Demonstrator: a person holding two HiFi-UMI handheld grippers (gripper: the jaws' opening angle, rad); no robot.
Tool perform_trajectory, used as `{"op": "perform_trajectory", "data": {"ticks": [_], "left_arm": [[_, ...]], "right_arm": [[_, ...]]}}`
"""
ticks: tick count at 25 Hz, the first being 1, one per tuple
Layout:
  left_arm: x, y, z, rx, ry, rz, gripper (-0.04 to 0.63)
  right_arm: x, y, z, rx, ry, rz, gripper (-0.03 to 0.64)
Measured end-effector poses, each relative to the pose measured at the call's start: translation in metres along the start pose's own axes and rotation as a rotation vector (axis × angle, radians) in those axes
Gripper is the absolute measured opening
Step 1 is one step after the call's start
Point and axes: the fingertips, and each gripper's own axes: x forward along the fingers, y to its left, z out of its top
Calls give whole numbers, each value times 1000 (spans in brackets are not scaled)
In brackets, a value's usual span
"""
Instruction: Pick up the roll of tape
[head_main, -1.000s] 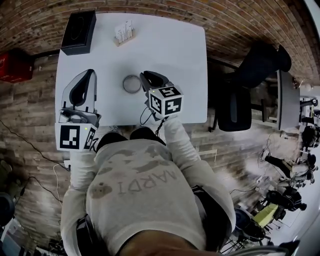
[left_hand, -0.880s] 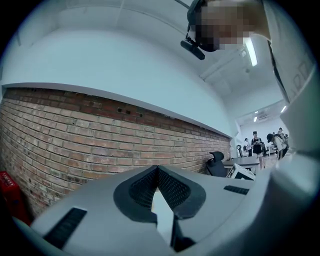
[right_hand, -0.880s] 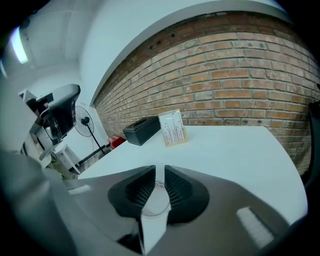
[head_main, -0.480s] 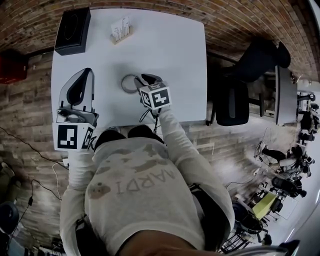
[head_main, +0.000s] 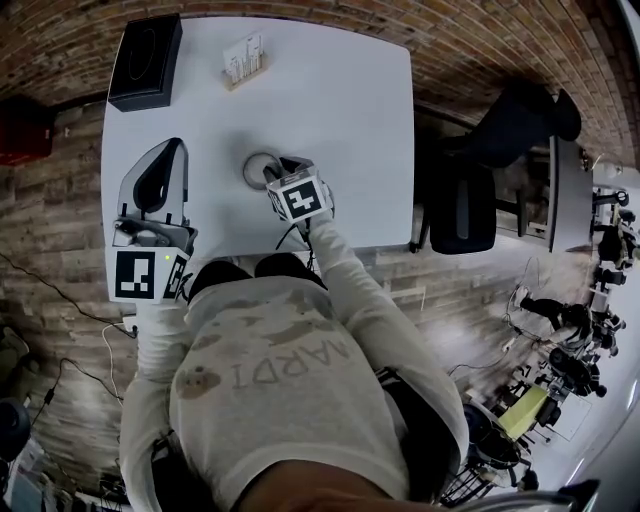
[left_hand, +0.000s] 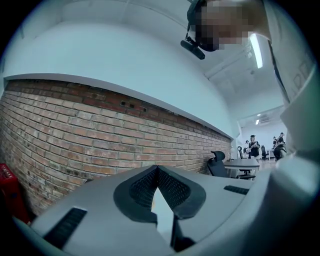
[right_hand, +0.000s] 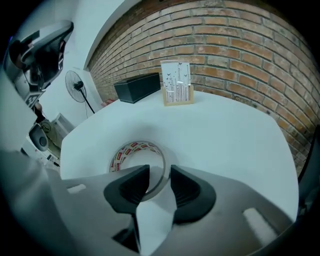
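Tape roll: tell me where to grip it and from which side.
Pinch the near wall of the tape from above: it lies flat on the table, hole up, so one finger goes inside, one outside. The right gripper, fingers opening, straddles that wall.

The left gripper (left_hand: 158, 171) has its jaws meeting at the tips, with nothing between them. A brick wall (left_hand: 75, 135) stands beyond, with an office chair (left_hand: 217, 163) at far right.
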Motion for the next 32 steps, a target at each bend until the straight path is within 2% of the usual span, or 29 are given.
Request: {"op": "perform_trajectory", "data": {"ticks": [6,9,12,17,32], "left_arm": [[-1,-1,-1,-6,1,11,6],[-4,-3,-2,-6,3,15,6],[-7,-4,-2,-3,3,22,6],[-11,-6,0,4,1,34,6],[-14,-32,13,15,-22,21,6]], "right_arm": [[0,-1,2,3,7,-15,133],[-1,-3,2,14,-7,-38,64],[-4,-3,2,18,-32,-44,57],[-21,-6,13,81,-136,-42,57],[-108,-17,55,111,-450,-56,57]]}}
